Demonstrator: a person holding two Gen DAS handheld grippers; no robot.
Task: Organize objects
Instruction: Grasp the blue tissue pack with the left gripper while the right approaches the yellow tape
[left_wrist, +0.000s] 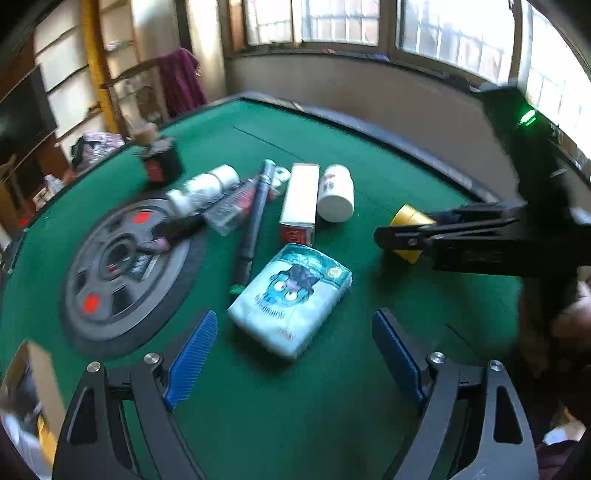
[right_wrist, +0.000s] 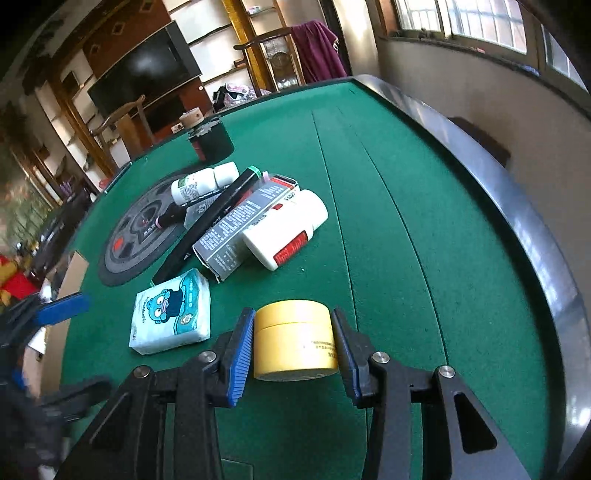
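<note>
A yellow round jar (right_wrist: 295, 339) sits upright on the green felt table (right_wrist: 406, 258), and my right gripper (right_wrist: 293, 317) is shut on it, one blue pad against each side. The left wrist view shows the same jar (left_wrist: 410, 221) at the right, held in the right gripper (left_wrist: 402, 236). My left gripper (left_wrist: 295, 354) is open, low over the felt. A pale blue tissue pack (left_wrist: 291, 299) with a cartoon print lies just ahead of its fingertips, untouched. In the right wrist view the tissue pack (right_wrist: 171, 312) lies left of the jar.
Behind the tissue pack lies a pile: a white bottle (left_wrist: 336, 192), a white box with a red end (left_wrist: 299, 203), a black pen (left_wrist: 255, 218) and a smaller white bottle (left_wrist: 207, 184). A dark round disc (left_wrist: 110, 273) lies left; a black container (left_wrist: 162, 162) stands behind it. The raised table rim (right_wrist: 535, 258) runs along the right.
</note>
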